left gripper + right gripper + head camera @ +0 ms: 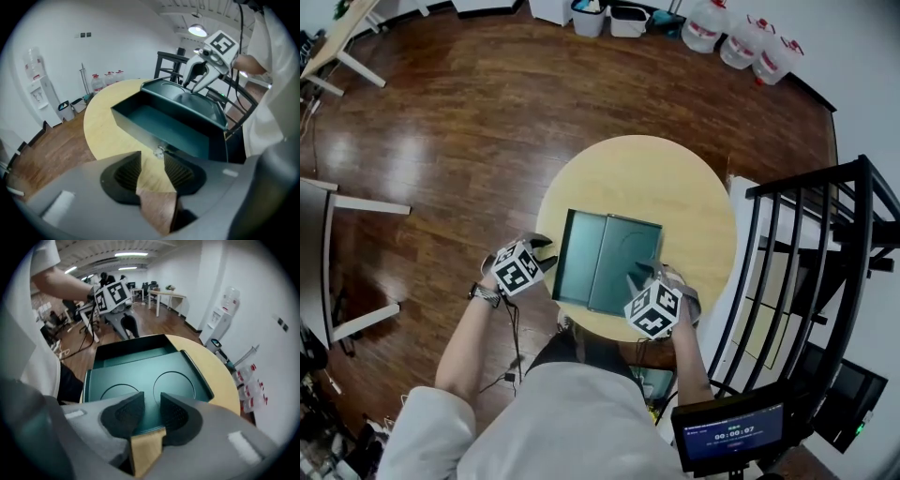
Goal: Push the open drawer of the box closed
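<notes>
The left gripper (548, 253) sits at the left rim of the round yellow bench (637, 173), pointing right at the drawer (578, 258). In the left gripper view its fingers (126, 171) stand a narrow way apart, with only bench and wood floor showing in the gap. A small metal knob (160, 151) on the drawer front shows right at the fingertips, close to the right-hand one. Whether it touches I cannot tell.

The drawer is dark green, pulled well out to the left of the box (630, 253), and its inside looks bare. Drawer and box lie together near the front edge of the bench, just ahead of the person. The box top is flat, with a raised rim and two round recesses side by side.

The right gripper (152, 399) comes in from the near right corner of the box, aimed across the top toward the drawer. Its fingers (176, 416) are also narrowly apart and hold nothing. Their tips reach over the near edge of the box top, and a strip of bench shows between them below that edge. In that view the left gripper's marker cube (112, 294) shows beyond the far side of the drawer.
</notes>
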Tool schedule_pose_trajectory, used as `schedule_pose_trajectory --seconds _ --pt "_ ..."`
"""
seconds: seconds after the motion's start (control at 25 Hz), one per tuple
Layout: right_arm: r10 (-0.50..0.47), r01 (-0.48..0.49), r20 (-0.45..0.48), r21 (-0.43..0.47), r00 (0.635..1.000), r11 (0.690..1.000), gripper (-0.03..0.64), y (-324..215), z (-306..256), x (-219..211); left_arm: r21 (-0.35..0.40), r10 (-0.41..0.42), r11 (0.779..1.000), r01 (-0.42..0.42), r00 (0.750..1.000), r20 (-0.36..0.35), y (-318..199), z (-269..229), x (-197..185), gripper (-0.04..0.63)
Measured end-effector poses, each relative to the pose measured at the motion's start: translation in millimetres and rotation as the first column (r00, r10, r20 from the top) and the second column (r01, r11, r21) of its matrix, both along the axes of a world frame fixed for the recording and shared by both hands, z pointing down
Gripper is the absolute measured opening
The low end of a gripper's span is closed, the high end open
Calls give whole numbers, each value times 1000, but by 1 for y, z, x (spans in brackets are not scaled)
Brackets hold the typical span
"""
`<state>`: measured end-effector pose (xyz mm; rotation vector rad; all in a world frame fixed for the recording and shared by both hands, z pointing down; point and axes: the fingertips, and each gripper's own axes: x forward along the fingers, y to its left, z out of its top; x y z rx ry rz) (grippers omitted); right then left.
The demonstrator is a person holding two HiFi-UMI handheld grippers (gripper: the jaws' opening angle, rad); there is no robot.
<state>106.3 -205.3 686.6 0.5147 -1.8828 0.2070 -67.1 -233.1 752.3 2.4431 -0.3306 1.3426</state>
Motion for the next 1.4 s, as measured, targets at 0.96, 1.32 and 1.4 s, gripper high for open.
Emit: schedule_pose_trajectory --seconds 0.96,1.32,1.4 --pt "-223 209 -126 -111 967 972 123 12 1 -3 -13 106 994 -106 993 51 18 6 4 139" --pt "-243 218 -153 -159 958 963 100 13 6 -8 110 297 938 -329 926 232 16 10 6 81" --pt "-270 240 -182 -173 945 955 98 13 8 -10 129 321 922 -365 907 272 13 11 9 80"
